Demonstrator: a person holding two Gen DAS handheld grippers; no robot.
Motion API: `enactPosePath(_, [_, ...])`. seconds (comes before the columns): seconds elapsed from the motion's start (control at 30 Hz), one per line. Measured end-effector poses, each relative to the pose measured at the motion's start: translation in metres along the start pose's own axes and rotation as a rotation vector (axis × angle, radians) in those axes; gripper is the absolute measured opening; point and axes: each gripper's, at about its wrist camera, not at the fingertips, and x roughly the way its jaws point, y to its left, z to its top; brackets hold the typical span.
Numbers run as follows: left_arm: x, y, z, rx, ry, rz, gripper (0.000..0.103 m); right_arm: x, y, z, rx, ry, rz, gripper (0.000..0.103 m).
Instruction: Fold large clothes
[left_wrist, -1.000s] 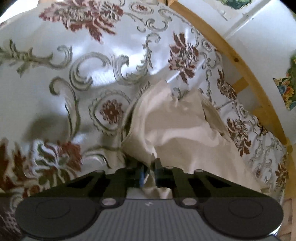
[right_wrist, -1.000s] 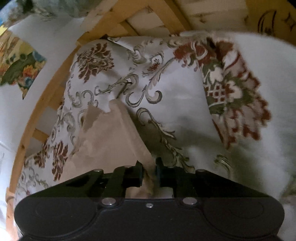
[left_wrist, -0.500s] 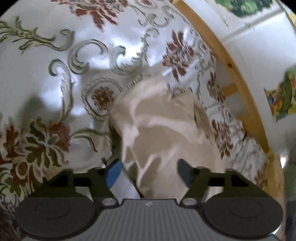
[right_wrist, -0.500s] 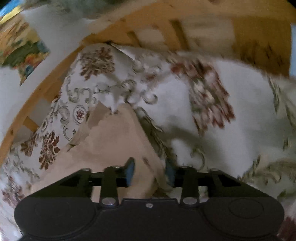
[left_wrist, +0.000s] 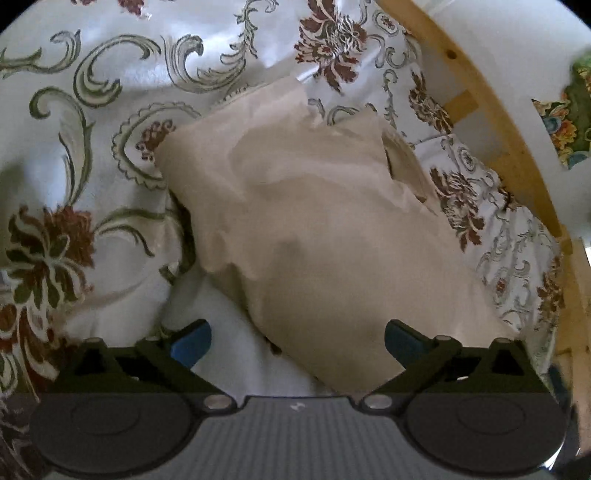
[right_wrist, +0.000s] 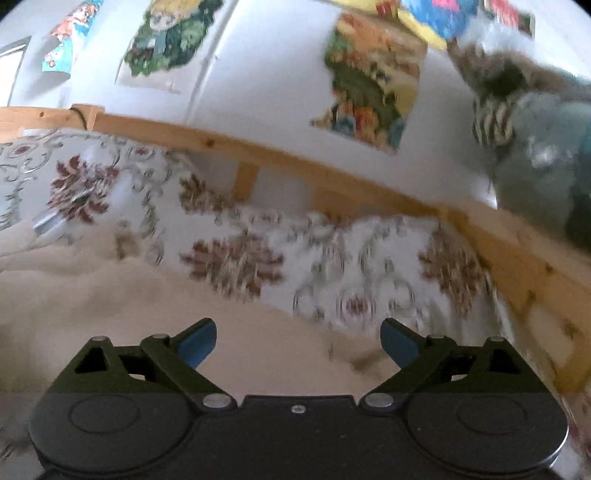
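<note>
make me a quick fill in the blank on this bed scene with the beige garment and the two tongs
1. The beige garment lies on a bedspread patterned with ____.
2. The bed frame is made of ____.
3. The pads of the left tongs are coloured ____.
4. Nothing is gripped by the right tongs, whose jaws are ____.

Missing words: flowers; wood; blue; opening

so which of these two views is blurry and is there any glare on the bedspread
Right wrist view: motion blur smears the floral bedspread, the wooden rail and the wall pictures, while the right gripper, jaws opening with nothing between them, stays sharp. Left wrist view: crisp overall, with bright glare on the shiny bedspread's upper left, soft shadow patches on the beige garment, and fisheye bending at the edges.
</note>
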Motion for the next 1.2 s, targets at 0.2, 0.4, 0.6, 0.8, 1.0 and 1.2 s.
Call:
enactPosePath(0.2, [0.013, -0.001, 0.004, 0.028, -0.014, 0.010, 0.102, 0.069, 0.036, -0.002, -0.159, 0.128, -0.059, 0.101])
enactPosePath(0.4, [0.017, -0.007, 0.003, 0.060, -0.018, 0.015, 0.103, 0.080, 0.047, -0.032, -0.163, 0.119, -0.079, 0.102])
enactPosePath(0.6, [0.010, 0.006, 0.008, -0.012, -0.022, -0.007, 0.102, 0.061, 0.041, -0.025, -0.135, 0.103, -0.048, 0.100])
enactPosePath(0.8, [-0.004, 0.033, 0.014, -0.189, -0.086, 0.010, 0.102, 0.007, 0.059, -0.021, -0.142, 0.080, 0.012, 0.102])
enactPosePath(1.0, [0.001, 0.036, 0.016, -0.202, -0.093, 0.010, 0.102, 0.004, 0.086, -0.059, -0.128, 0.042, -0.014, 0.102])
enactPosePath(1.2, [0.001, 0.032, 0.017, -0.187, -0.142, -0.004, 0.070, 0.007, 0.086, -0.060, -0.137, 0.046, -0.020, 0.102])
